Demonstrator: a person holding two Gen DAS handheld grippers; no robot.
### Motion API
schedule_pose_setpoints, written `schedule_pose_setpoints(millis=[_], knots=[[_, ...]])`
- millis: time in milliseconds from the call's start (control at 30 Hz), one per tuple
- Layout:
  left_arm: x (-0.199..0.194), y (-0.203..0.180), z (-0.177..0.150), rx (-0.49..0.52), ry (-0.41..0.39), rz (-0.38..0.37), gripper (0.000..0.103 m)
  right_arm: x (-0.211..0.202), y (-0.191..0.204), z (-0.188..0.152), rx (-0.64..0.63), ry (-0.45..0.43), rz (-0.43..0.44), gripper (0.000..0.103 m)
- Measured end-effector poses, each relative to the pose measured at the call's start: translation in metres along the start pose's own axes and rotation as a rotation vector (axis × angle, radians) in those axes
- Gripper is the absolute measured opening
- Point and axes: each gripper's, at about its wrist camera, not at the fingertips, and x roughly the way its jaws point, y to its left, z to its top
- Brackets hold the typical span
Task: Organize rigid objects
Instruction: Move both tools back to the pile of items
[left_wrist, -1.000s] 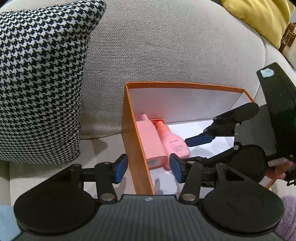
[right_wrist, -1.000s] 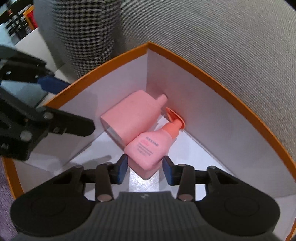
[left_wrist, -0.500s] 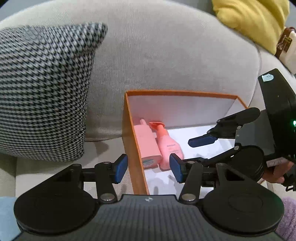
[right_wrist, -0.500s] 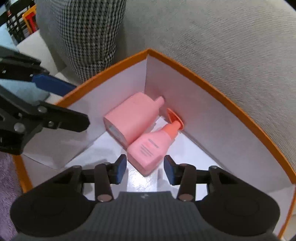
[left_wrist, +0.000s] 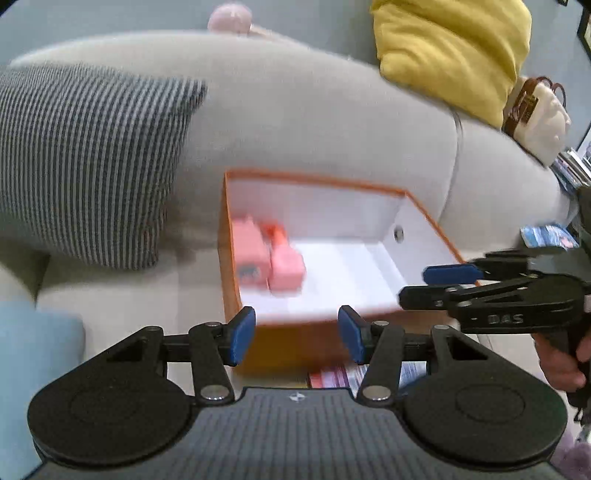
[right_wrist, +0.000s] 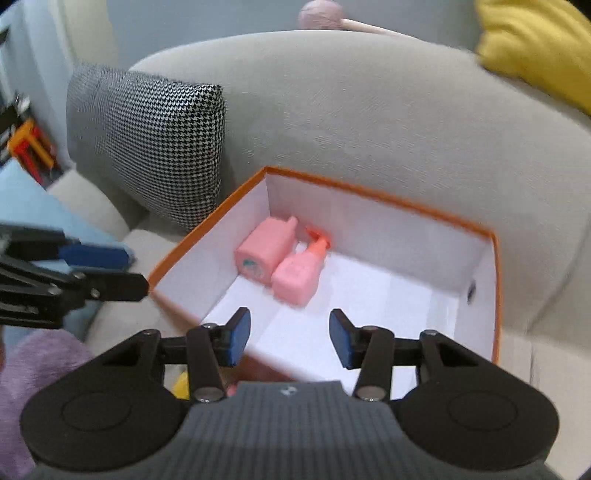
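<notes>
Retreat phase, by the look of it: both grippers stand clear of the orange box (right_wrist: 369, 195), which rests on the seat of a grey sofa (right_wrist: 388, 122) against its backrest. Two pink bottles lie side by side and touching in the box's corner at 11 o'clock in the right wrist view: a flat pink bottle (right_wrist: 264, 251) and, at its 4 o'clock, a pink pump bottle (right_wrist: 297, 275), both necks toward the back wall. To do this step well, lift each tool out above the rim so no wall is caught, then choose the next loose item; coloured things show just under the box's near edge, too blurred to name. Right gripper (right_wrist: 288, 338): fingers released and just widened, nothing between them, over the near rim. Left gripper (left_wrist: 297, 334): fingers half spread, empty, in front of the box's near wall. A houndstooth cushion (right_wrist: 147, 147) leans at 10 o'clock of the box.
</notes>
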Motion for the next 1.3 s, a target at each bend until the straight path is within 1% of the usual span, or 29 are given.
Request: schedule_pose_setpoints(millis=[100, 200, 300, 333, 400, 433, 467, 533, 600, 633, 700, 767, 833, 933, 1000, 1033, 1067, 1100, 1167, 1300], knots=[[0.002, -0.001, -0.022, -0.037, 0.109, 0.013, 0.061, -0.004, 0.004, -0.038, 0.084, 0.040, 0.005, 0.049], [0.013, 0.007, -0.048, -0.076, 0.233, 0.048, 0.061, 0.003, 0.010, -0.073, 0.152, 0.113, 0.026, 0.049], [0.026, 0.015, -0.067, -0.102, 0.324, 0.075, 0.061, 0.022, 0.018, -0.102, 0.201, 0.200, 0.034, 0.049], [0.030, 0.016, -0.072, -0.108, 0.348, 0.084, 0.061, 0.031, 0.022, -0.111, 0.209, 0.231, 0.038, 0.051], [0.038, 0.018, -0.079, -0.128, 0.397, 0.109, 0.061, 0.046, 0.027, -0.121, 0.214, 0.288, 0.044, 0.054], [0.041, 0.019, -0.082, -0.130, 0.410, 0.125, 0.061, 0.050, 0.028, -0.123, 0.220, 0.298, 0.047, 0.055], [0.045, 0.018, -0.084, -0.119, 0.419, 0.139, 0.061, 0.055, 0.029, -0.124, 0.224, 0.309, 0.050, 0.058], [0.051, 0.017, -0.088, -0.103, 0.438, 0.170, 0.061, 0.062, 0.031, -0.124, 0.222, 0.318, 0.056, 0.063], [0.059, 0.014, -0.092, -0.080, 0.459, 0.196, 0.062, 0.066, 0.031, -0.124, 0.214, 0.316, 0.047, 0.065], [0.064, 0.013, -0.092, -0.074, 0.475, 0.206, 0.066, 0.070, 0.030, -0.123, 0.210, 0.316, 0.042, 0.067], [0.069, 0.014, -0.092, -0.085, 0.486, 0.196, 0.072, 0.077, 0.030, -0.121, 0.204, 0.317, 0.035, 0.069], [0.071, 0.017, -0.090, -0.109, 0.490, 0.183, 0.075, 0.086, 0.029, -0.118, 0.212, 0.325, 0.032, 0.069], [0.074, 0.021, -0.092, -0.120, 0.488, 0.164, 0.080, 0.093, 0.026, -0.115, 0.235, 0.328, 0.043, 0.070], [0.082, 0.026, -0.093, -0.121, 0.475, 0.132, 0.080, 0.099, 0.028, -0.113, 0.227, 0.320, 0.044, 0.071], [0.085, 0.030, -0.096, -0.130, 0.470, 0.112, 0.078, 0.101, 0.033, -0.112, 0.200, 0.309, 0.047, 0.070], [0.085, 0.031, -0.096, -0.133, 0.466, 0.104, 0.077, 0.102, 0.034, -0.112, 0.204, 0.307, 0.048, 0.067], [0.084, 0.031, -0.096, -0.134, 0.462, 0.101, 0.075, 0.102, 0.034, -0.113, 0.206, 0.309, 0.059, 0.061], [0.082, 0.032, -0.096, -0.129, 0.458, 0.097, 0.070, 0.102, 0.035, -0.113, 0.203, 0.311, 0.058, 0.061], [0.080, 0.031, -0.100, -0.121, 0.441, 0.089, 0.068, 0.098, 0.037, -0.115, 0.187, 0.320, 0.047, 0.056], [0.073, 0.024, -0.103, -0.097, 0.425, 0.095, 0.065, 0.093, 0.041, -0.126, 0.195, 0.390, 0.052, 0.049]])
